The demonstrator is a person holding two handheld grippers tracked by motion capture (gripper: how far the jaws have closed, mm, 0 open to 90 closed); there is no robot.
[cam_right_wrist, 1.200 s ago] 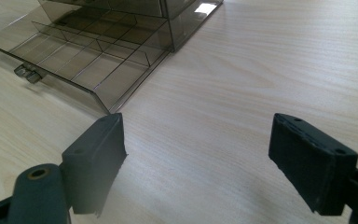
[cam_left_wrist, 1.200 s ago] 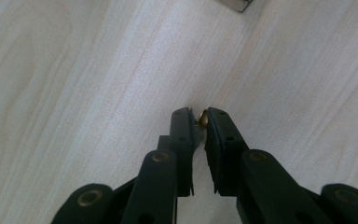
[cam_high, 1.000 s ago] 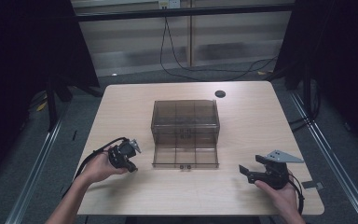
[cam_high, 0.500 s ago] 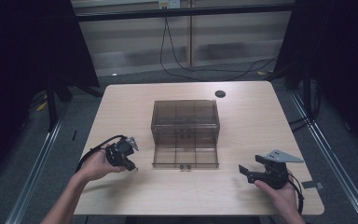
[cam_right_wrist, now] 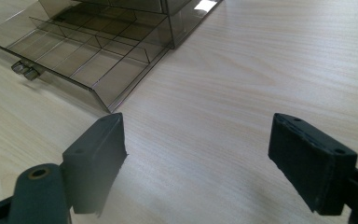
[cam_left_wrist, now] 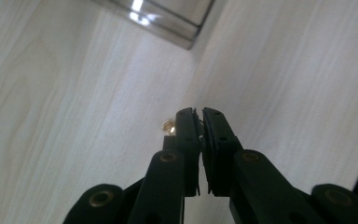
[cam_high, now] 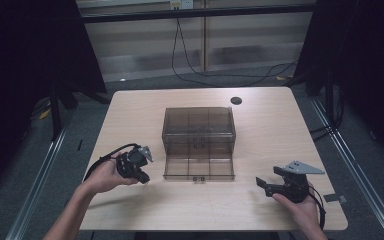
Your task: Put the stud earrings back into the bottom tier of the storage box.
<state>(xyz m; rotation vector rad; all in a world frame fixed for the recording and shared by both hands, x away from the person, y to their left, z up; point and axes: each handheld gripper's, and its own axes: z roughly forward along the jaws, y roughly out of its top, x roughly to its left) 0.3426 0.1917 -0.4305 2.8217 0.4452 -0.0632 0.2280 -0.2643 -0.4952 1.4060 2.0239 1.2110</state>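
A smoky clear drawer box (cam_high: 198, 122) stands mid-table with its bottom drawer (cam_high: 198, 167) pulled out toward me; the divided compartments (cam_right_wrist: 88, 51) look bare. My left gripper (cam_high: 144, 178) is held just left of the drawer, pointing down at the table. In the left gripper view its jaws (cam_left_wrist: 199, 114) are pressed nearly together, with a small brass part (cam_left_wrist: 168, 125) peeking out beside the left jaw tip and a metallic glint in the slit. My right gripper (cam_high: 260, 185) rests at the front right, its jaws (cam_right_wrist: 196, 140) wide apart over bare wood.
The light wooden table (cam_high: 280, 130) has a small black round disc (cam_high: 236, 100) near its far edge. A corner of the box (cam_left_wrist: 168, 18) lies ahead of the left gripper. Cables run across the dark floor behind the table.
The left hand and forearm have shifted only slightly beside the drawer. The right gripper has stayed where it was.
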